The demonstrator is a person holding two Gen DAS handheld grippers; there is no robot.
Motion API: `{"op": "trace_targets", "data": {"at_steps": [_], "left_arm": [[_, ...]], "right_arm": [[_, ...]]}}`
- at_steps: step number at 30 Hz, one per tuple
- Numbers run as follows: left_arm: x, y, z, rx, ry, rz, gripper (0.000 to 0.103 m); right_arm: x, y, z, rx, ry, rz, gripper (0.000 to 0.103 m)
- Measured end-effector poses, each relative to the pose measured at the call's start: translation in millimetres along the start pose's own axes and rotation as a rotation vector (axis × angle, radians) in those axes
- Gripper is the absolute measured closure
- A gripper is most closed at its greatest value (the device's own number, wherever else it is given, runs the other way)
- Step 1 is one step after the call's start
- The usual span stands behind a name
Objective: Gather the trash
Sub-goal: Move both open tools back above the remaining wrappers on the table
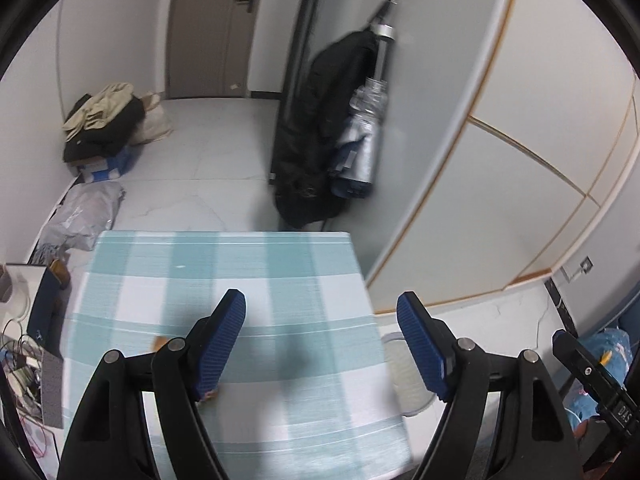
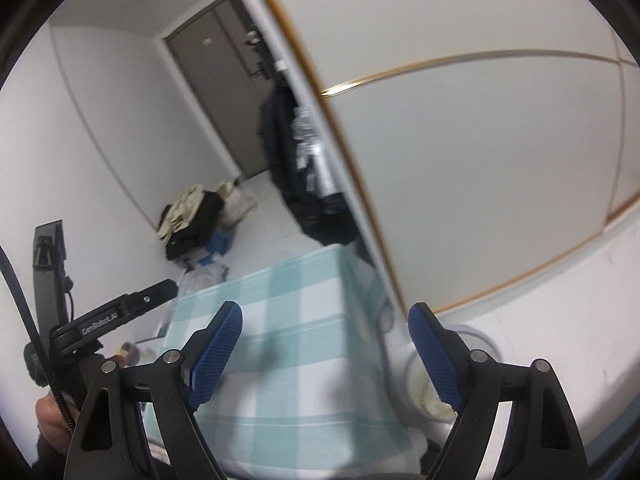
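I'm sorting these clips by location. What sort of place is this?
Probably a home entryway or small room: a door at the far end, a dark coat hanging on the wall, clothes piled on the tiled floor, and a checked tablecloth.

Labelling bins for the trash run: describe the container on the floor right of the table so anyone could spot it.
Start at the table with the teal-and-white checked cloth. On the white floor by its right edge stands a round translucent plastic bin, near the white cabinet with gold trim. It is the only see-through round container there.
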State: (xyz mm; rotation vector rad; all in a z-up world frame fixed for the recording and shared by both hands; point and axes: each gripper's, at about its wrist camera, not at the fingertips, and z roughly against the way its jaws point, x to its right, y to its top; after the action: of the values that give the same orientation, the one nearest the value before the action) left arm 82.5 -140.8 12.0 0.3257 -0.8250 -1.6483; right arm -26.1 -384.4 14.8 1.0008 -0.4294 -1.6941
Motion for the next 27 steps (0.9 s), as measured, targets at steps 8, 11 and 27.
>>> {"op": "trace_targets", "data": {"at_steps": [8,11,27], "left_arm": [[-55.8,-1.3,21.9,0.042,0.03,0.057,0.027],[-83.8,-2.1,27.8,0.054,0.042,0.113,0.027],[-185.3,-11.1,27.1,0.004,0.065,0.266,0.027]], "right_arm": [[-53.9,-13.5,-35.3,-0.074,0.078,0.063,0.018],[-74.2,-17.8,-51.8,-0.108,0.096,0.087,0.018],[-139.8,-72.9,-170.2,-0.418,0.116,0.139,0.022]]}}
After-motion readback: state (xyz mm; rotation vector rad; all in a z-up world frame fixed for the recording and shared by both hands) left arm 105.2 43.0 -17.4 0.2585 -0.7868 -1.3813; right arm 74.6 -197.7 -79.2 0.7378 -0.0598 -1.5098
